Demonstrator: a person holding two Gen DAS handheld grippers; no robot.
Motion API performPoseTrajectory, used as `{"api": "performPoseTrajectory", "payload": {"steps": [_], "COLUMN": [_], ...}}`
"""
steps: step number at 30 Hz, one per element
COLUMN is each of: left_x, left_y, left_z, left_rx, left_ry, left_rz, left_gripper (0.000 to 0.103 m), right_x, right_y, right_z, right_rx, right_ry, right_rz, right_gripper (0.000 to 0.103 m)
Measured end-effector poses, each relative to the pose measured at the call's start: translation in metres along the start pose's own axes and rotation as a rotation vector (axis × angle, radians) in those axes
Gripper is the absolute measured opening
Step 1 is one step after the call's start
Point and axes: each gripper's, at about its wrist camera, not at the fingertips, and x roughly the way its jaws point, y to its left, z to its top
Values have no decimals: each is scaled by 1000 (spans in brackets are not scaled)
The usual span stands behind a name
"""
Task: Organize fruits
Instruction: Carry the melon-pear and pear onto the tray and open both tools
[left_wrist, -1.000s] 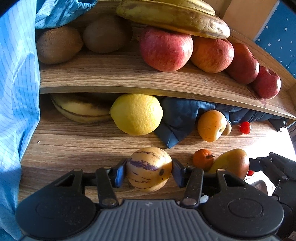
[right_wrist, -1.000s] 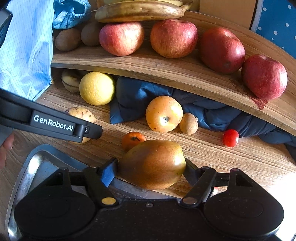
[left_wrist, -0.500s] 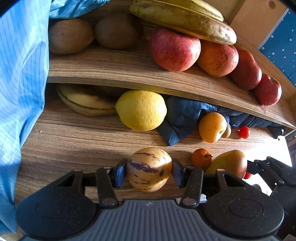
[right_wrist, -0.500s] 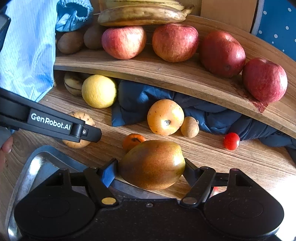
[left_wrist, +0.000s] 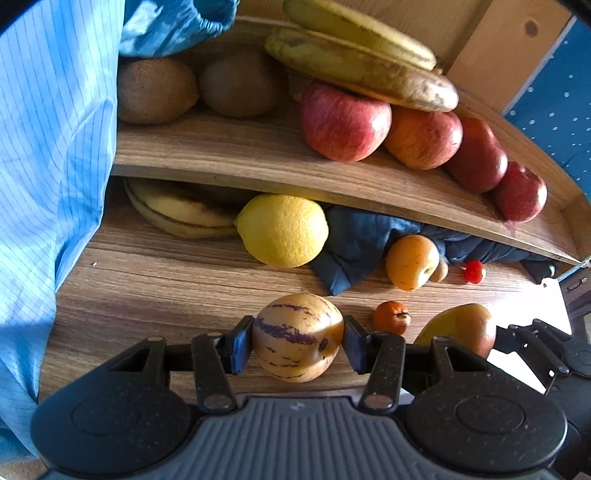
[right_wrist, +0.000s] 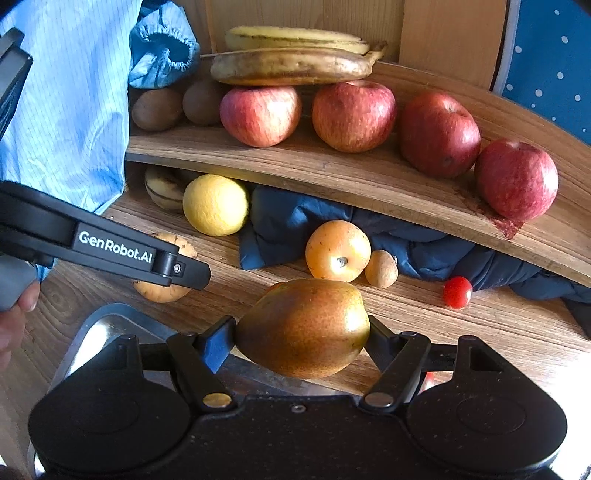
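Wood-grain counter (left_wrist: 147, 288) with a raised wooden shelf (right_wrist: 332, 166) along its back. Left gripper (left_wrist: 297, 338): jaws closed onto a pepino melon (left_wrist: 297, 338), cream-yellow with purple streaks, pads pressing both its sides; whether it is lifted clear of the counter cannot be told. Right gripper (right_wrist: 303, 328): jaws clamped on a russet-green pear (right_wrist: 303, 328), held above the far edge of a metal tray (right_wrist: 96, 332).

On the shelf: four red apples (right_wrist: 354, 114) in a row, two bananas (right_wrist: 291, 64) lying across the leftmost ones, two kiwis (right_wrist: 157, 109) at the left end, a blue elasticated cover (right_wrist: 162, 51) behind them.

On the counter beneath the shelf: a second striped melon (left_wrist: 177, 212) tucked under the overhang, a lemon (left_wrist: 282, 230) just beside it, a dark blue cloth (right_wrist: 295, 221) bunched to the right. In front of the cloth, an orange-yellow round fruit (right_wrist: 338, 251) touching a small brown fruit (right_wrist: 381, 268); a cherry tomato (right_wrist: 457, 291) lies apart to the right. A small mandarin (left_wrist: 391, 317) sits between the two grippers.

Pale blue striped fabric (left_wrist: 48, 166) hangs at the left. A hand (right_wrist: 14, 314) shows at the right-wrist view's left edge.
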Motion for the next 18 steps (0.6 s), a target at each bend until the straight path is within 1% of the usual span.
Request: {"api": "performPoseTrajectory", "payload": {"steps": [8,18], "left_x": [-24,-35], "left_y": [3,-1], "left_z": [-8,-30], "left_rx": [28,38], "left_ry": [-15,5], "left_rz": [-13,-14], "left_gripper": [54,54], "right_x": [-13,-32], "right_y": [1,7], "right_z": [-3,-18], "right_rx": [11,20], "right_ry": [-14,-17], "right_rz": [-5,-8], "right_gripper": [75,75]}}
